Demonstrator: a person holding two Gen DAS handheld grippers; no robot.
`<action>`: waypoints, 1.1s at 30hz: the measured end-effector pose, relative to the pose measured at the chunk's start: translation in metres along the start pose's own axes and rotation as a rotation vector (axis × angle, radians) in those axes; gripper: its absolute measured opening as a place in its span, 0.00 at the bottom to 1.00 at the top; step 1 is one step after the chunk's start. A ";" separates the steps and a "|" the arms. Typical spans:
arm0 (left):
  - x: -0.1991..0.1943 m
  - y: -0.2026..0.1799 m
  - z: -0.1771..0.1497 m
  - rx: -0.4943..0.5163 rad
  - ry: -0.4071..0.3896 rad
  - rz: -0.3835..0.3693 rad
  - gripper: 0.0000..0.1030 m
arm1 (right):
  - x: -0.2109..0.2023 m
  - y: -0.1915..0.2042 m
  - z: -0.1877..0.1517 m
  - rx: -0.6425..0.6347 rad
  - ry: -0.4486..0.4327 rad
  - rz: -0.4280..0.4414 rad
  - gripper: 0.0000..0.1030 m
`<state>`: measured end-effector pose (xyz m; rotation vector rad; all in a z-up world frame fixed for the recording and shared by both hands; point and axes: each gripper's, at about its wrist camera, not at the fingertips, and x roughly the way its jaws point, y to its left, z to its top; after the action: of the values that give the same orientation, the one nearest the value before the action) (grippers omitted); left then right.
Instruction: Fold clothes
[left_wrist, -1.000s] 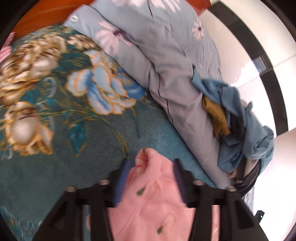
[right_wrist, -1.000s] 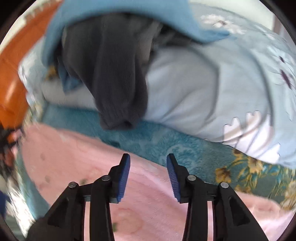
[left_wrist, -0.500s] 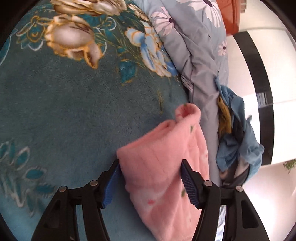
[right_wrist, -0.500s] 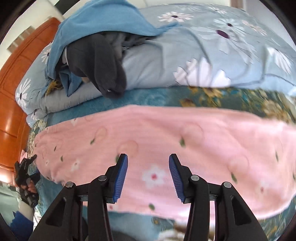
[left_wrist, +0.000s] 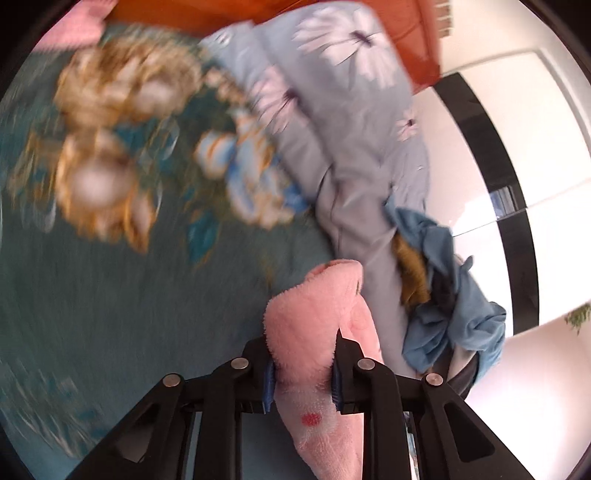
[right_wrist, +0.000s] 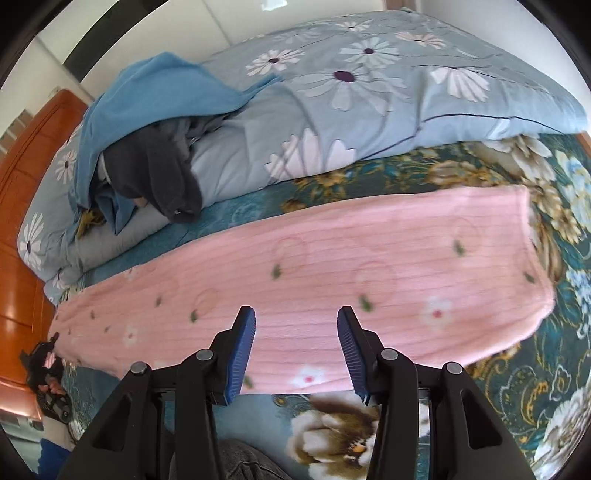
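Left wrist view: left hand-held gripper (left_wrist: 303, 376) clamped on bunched pink fleece garment (left_wrist: 314, 317) above teal floral bedspread (left_wrist: 110, 295). Right hand-held gripper (right_wrist: 296, 341) apart, over garment.

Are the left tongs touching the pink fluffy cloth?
Touching. In the left wrist view the left tongs are pinched shut on the pink cloth, with its fluffy fold bulging between both blue pads.

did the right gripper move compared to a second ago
Yes. The right gripper has pulled back and up from the grey garment on the floral duvet; the whole pink garment now shows.
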<state>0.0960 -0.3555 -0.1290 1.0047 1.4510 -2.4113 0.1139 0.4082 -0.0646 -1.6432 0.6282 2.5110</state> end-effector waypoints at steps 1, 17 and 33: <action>-0.006 -0.001 0.010 0.007 -0.025 0.011 0.23 | -0.003 -0.009 -0.003 0.021 -0.006 -0.007 0.46; 0.020 0.016 0.056 0.014 0.066 0.317 0.37 | 0.011 -0.150 -0.066 0.520 -0.038 -0.049 0.46; -0.037 -0.025 -0.050 -0.071 0.148 0.252 0.52 | 0.000 -0.161 -0.052 0.735 -0.231 0.085 0.10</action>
<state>0.1364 -0.3083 -0.1030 1.2874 1.3510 -2.1340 0.2040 0.5353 -0.1297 -1.0573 1.3881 2.0681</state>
